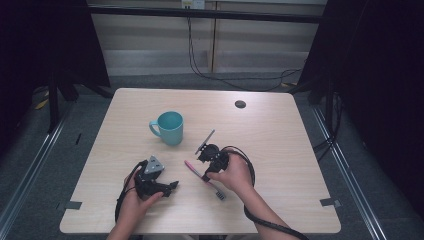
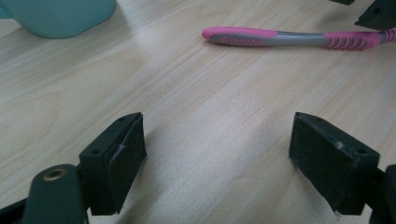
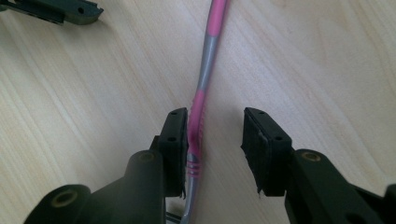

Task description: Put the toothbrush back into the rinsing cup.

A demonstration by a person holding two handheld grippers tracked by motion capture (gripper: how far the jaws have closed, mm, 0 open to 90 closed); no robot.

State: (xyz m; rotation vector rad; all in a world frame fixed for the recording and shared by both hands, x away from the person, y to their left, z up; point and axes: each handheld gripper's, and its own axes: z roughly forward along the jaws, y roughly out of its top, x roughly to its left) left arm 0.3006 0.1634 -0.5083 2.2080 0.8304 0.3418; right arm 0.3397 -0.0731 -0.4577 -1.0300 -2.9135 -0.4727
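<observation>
Pink-grey toothbrush (image 3: 201, 105) lies flat, in front of the teal mug (image 1: 169, 127), well inside the table (image 1: 280, 150) edges. Right gripper (image 3: 212, 140) straddles its handle, jaws apart, one pad touching; left gripper (image 2: 217, 149) is spread over bare wood beside it. Left gripper view reads "Colgate".

Both claws spread wide: left claw (image 1: 172, 186) resting low, right claw (image 1: 206, 176) tipped downward.

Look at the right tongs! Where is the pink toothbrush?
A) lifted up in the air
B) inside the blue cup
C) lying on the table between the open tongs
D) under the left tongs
C: the right tongs stand open around the toothbrush, which lies flat on the table, its handle against one pad and a gap to the other.
</observation>
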